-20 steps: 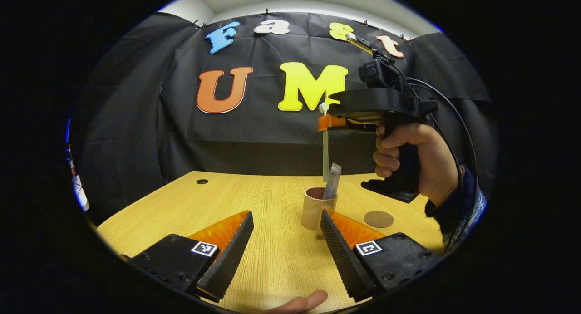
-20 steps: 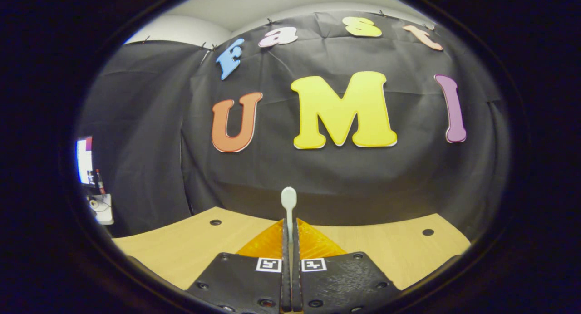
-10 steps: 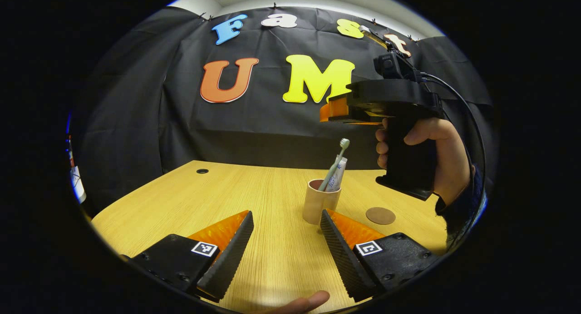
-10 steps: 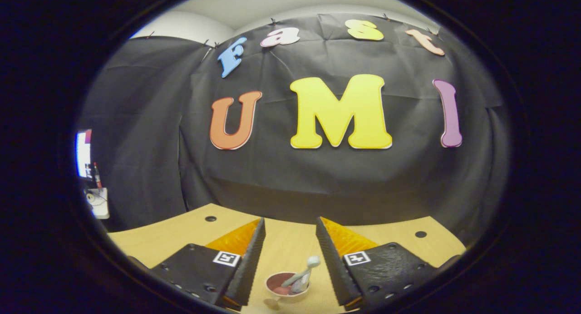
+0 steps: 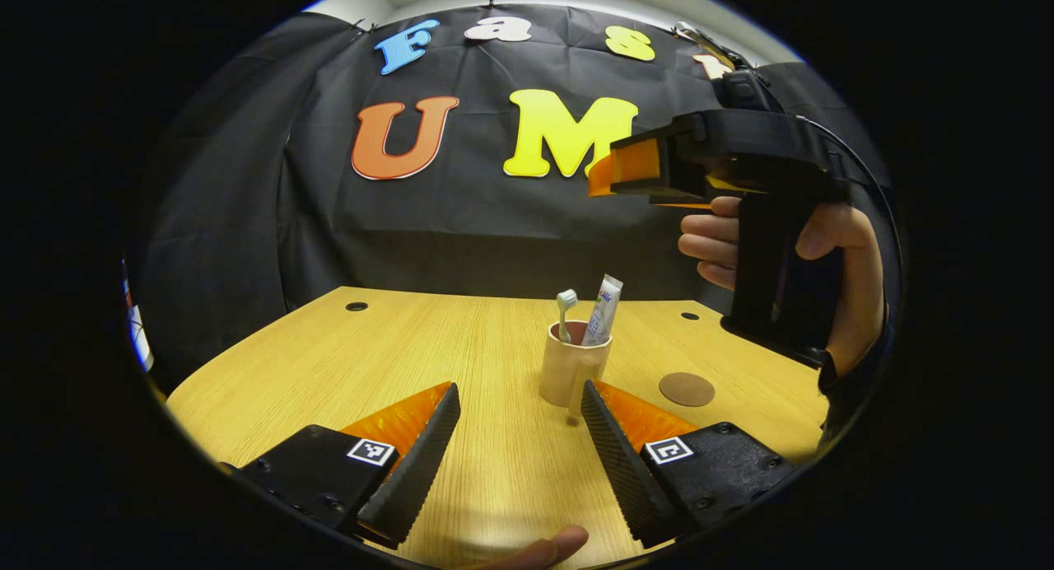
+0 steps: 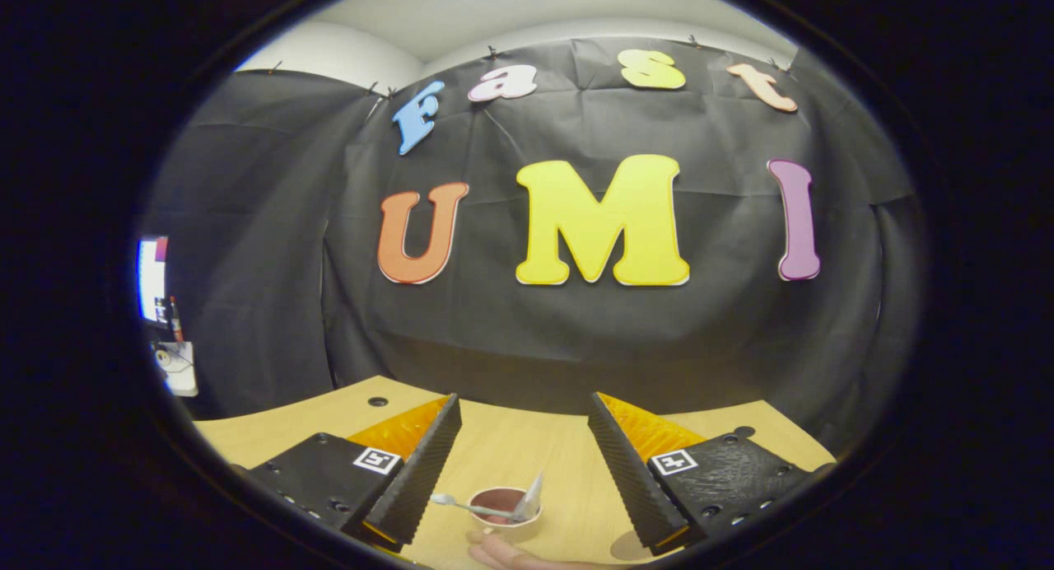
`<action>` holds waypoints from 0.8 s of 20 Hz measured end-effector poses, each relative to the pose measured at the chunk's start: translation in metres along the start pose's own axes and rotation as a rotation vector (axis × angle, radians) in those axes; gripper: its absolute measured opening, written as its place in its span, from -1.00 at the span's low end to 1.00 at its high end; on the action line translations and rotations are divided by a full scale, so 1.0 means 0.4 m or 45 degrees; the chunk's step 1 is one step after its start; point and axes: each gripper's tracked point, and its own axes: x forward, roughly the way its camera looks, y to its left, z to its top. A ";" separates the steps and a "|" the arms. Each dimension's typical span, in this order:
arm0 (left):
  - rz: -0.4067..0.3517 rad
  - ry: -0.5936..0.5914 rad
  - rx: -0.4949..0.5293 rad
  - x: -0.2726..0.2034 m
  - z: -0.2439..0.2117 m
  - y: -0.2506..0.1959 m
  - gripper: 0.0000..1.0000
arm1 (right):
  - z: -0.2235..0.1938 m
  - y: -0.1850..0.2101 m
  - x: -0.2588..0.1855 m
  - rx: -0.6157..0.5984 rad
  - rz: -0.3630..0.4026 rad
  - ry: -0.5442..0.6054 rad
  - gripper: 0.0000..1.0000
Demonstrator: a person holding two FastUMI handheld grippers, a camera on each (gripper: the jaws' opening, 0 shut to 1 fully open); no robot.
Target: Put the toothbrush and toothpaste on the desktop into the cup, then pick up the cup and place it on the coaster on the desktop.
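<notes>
This is a staged recording booth in a lab-like room, not a home. Black cloth [image 6: 576, 339] is clipped up as a backdrop behind a bare wooden desk [image 5: 395, 348] with cable holes [image 5: 356, 306]. Plain white wall and ceiling [image 6: 461, 10] show above the cloth, and equipment [image 6: 177, 364] sits past its left edge.

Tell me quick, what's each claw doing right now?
Left claw: open, holding nothing, low over the desk.
Right claw: open, holding nothing, above the cup.
</notes>
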 end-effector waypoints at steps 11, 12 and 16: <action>-0.009 0.028 0.071 0.098 0.089 -0.060 0.89 | 0.015 -0.154 -0.233 0.044 -0.057 -0.054 0.88; -0.021 0.046 0.097 0.115 0.096 -0.072 0.89 | 0.010 -0.173 -0.257 0.059 -0.060 -0.055 0.88; -0.069 0.137 0.199 0.185 0.101 -0.104 0.88 | -0.015 -0.251 -0.347 0.095 -0.080 -0.060 0.88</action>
